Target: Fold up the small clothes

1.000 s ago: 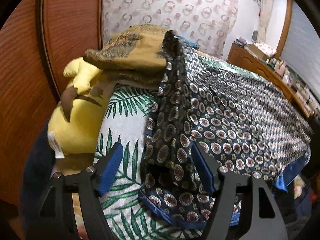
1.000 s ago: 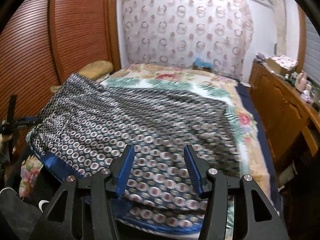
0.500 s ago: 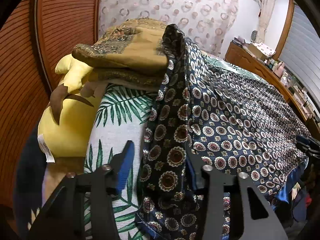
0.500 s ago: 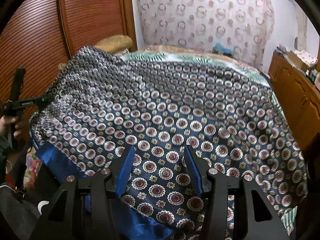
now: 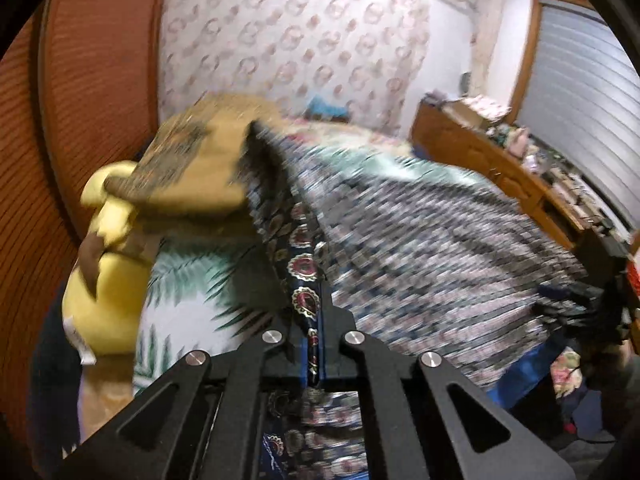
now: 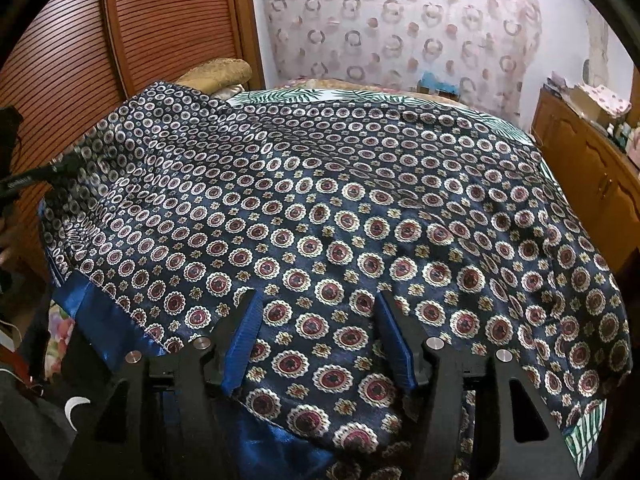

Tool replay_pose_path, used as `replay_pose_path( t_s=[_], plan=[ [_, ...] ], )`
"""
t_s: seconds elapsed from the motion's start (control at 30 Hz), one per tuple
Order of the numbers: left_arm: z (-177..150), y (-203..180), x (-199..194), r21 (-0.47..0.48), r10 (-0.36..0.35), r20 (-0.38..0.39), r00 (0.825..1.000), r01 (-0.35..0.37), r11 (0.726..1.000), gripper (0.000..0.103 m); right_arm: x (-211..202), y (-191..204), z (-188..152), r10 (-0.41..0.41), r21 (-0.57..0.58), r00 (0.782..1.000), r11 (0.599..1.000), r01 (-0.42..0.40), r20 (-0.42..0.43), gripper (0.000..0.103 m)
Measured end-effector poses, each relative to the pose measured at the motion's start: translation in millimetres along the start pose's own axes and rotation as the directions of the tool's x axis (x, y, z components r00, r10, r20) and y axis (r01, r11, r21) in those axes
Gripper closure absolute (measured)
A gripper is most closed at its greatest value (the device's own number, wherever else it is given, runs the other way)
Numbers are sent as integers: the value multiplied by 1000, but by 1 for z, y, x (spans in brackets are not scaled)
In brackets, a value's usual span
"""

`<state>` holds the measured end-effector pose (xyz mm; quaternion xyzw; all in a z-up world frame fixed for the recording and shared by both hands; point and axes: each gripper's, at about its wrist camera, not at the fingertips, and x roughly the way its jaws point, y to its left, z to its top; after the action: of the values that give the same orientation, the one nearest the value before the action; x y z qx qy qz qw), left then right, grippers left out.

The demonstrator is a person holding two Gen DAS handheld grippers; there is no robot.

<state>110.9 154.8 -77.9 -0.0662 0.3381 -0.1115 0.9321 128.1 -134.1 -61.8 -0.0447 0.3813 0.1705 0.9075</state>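
A navy cloth (image 6: 320,208) printed with red and white medallions and edged in blue satin lies spread over the bed. My left gripper (image 5: 310,328) is shut on a bunched edge of the cloth (image 5: 420,248) near the pillows; that view is blurred. My right gripper (image 6: 320,340) is open, its blue-padded fingers (image 6: 244,340) straddling the cloth's near edge, with cloth between and under them. The left gripper also shows in the right wrist view (image 6: 44,176), at the cloth's far left edge.
A palm-leaf bedsheet (image 5: 180,280) covers the bed. A tan pillow (image 5: 192,168) and a yellow plush toy (image 5: 100,288) lie at the left by the wooden slatted door (image 6: 168,28). A wooden dresser (image 6: 592,168) stands on the right. A patterned curtain (image 6: 392,28) hangs behind.
My left gripper has shut on the cloth's edge and is moving, blurring its view. My right gripper has come in closer and lower over the cloth's near edge, still open.
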Motion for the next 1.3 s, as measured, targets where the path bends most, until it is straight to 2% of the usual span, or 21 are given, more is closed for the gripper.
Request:
replay_pose_path(
  t_s=[0.2, 0.43, 0.6, 0.87, 1.1, 1.3],
  plan=[
    [39, -48, -2, 72, -116, 45, 992, 113, 991, 100, -26, -16, -14, -7, 33, 1000, 999, 7, 22, 43],
    [66, -116, 17, 171, -228, 25, 973, 221, 960, 100, -53, -41, -30, -43, 85, 997, 996, 38, 58, 43],
    [80, -173, 30, 239, -316, -16, 949, 310, 920, 100, -68, -60, -47, -70, 132, 995, 989, 61, 67, 43],
    [101, -251, 43, 327, -411, -85, 908, 415, 849, 100, -92, -80, -71, -96, 191, 991, 979, 77, 92, 43],
    [110, -305, 50, 386, -450, -128, 884, 463, 798, 100, -108, -89, -85, -104, 216, 989, 973, 80, 101, 43],
    [101, -322, 72, 379, -437, -190, 879, 476, 793, 99, -112, -98, -84, -108, 230, 989, 970, 82, 101, 43]
  ],
)
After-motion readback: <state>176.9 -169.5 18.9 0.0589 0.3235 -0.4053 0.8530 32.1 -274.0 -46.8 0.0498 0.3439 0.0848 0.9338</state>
